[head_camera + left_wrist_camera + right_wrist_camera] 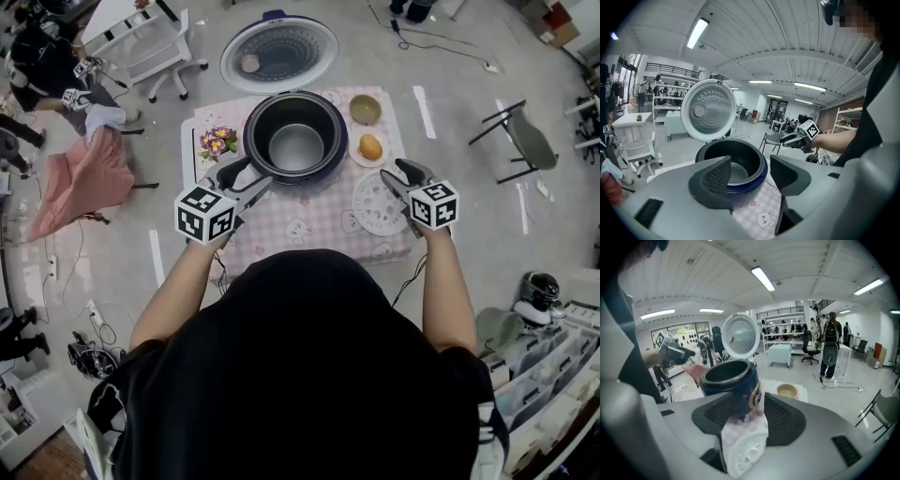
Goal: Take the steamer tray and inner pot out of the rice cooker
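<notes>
The rice cooker has a dark blue round body and stands upright on a pink checked tablecloth. Its lid is swung fully open behind the body, with the pale, dimpled inner face exposed. The inner pot is seated in the cooker; it has dark walls and a silvery base, and it is empty. The steamer tray, a white perforated disc, lies flat on the cloth just right of the cooker.
</notes>
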The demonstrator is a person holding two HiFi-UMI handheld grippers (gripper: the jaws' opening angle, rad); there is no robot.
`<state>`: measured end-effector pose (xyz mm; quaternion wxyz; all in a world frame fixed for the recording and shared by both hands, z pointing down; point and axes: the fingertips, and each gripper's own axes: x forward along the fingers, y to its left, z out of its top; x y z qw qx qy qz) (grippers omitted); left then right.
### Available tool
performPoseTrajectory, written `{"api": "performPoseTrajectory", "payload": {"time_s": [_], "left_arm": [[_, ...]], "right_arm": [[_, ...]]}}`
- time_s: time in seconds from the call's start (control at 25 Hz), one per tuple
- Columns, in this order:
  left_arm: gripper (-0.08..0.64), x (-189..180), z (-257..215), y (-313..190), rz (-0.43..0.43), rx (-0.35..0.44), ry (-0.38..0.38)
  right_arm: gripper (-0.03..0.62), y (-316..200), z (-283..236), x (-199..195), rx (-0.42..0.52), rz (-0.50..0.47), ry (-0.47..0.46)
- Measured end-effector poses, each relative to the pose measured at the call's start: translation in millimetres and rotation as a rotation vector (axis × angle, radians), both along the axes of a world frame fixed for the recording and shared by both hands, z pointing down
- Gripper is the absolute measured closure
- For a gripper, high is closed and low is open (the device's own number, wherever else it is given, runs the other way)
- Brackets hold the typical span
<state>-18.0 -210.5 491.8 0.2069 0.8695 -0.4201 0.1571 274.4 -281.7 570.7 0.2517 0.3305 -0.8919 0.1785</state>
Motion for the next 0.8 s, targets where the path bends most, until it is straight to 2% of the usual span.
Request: {"api": "performPoseTrajectory", "payload": {"time_s": [0.16,0.4,0.8], "left_arm": [[0.281,-14,5,-1,-0.035,-0.001,-0.021],[0.281,-29,12,-9,-0.081,-0.005,-0.038],[0.281,-40,42,-34,-0.124,-0.053,-0.095]], "right_arm": [[0.368,-17,-51,0,0.075,0.047,-0.116],[0.360,-26,-83,-15,0.111,0.039,-0.193],[0.363,-40,-49,-69,-0.003,-0.063,-0.144]]}}
